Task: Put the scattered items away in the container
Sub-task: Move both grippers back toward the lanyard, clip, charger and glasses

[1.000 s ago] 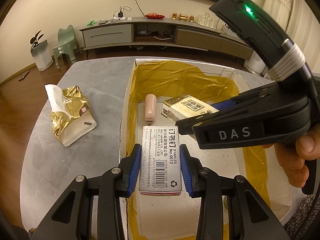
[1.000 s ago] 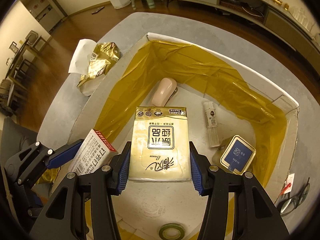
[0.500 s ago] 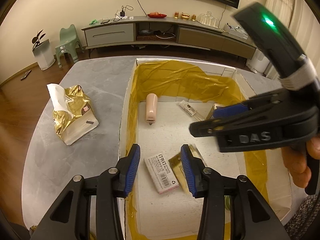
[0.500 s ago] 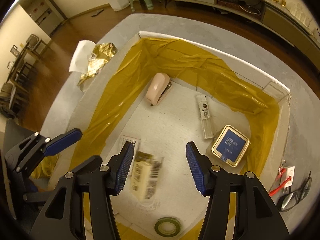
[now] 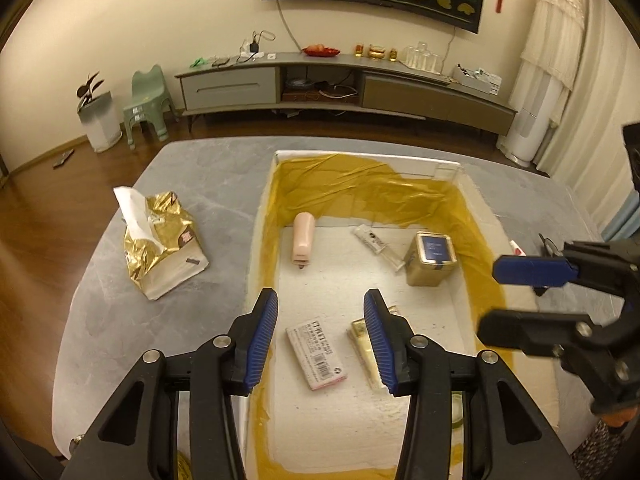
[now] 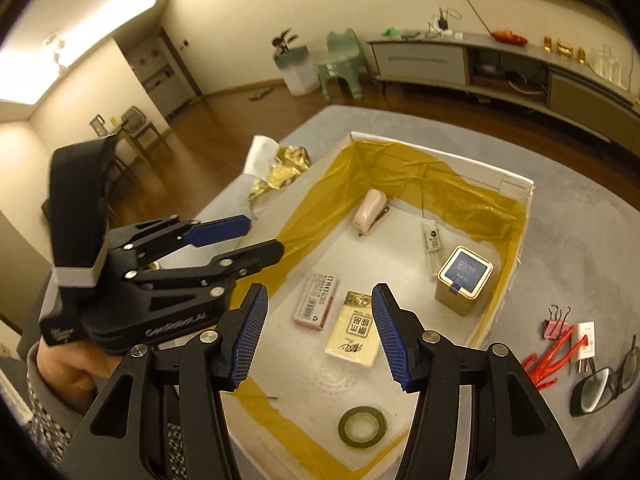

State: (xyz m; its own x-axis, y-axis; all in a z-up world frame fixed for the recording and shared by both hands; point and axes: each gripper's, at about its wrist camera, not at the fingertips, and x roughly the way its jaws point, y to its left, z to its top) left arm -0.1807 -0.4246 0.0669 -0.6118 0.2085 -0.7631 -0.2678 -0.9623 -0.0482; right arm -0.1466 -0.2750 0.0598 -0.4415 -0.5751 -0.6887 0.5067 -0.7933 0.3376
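Grey, matt stone-look tabletop [image 5: 120, 288] is seen from the left wrist, carrying a white foam container [image 5: 460, 168] lined with glossy, wrinkled yellow tape. The left gripper [image 5: 320, 336] is held over the container's near end with its ribbed blue pads spread wide and nothing between them. Below it on the container floor lie a flat grey-labelled staple box [image 5: 316, 352] and, just beside it, a thin cream paper packet [image 5: 360, 334]. Left of the container a crinkled gold foil tissue pack [image 5: 164, 240] is left on the table.

From the right wrist, the right gripper [image 6: 316, 334] is likewise spread and empty above the packet. Right of the container, a pink metal binder clip [image 6: 556, 322], red plastic scissors [image 6: 550, 358] and dark-framed glasses [image 6: 604, 384] are still scattered. For the next pick, the slim, hard clip is probably best approached low and squeezed across its flat sides.
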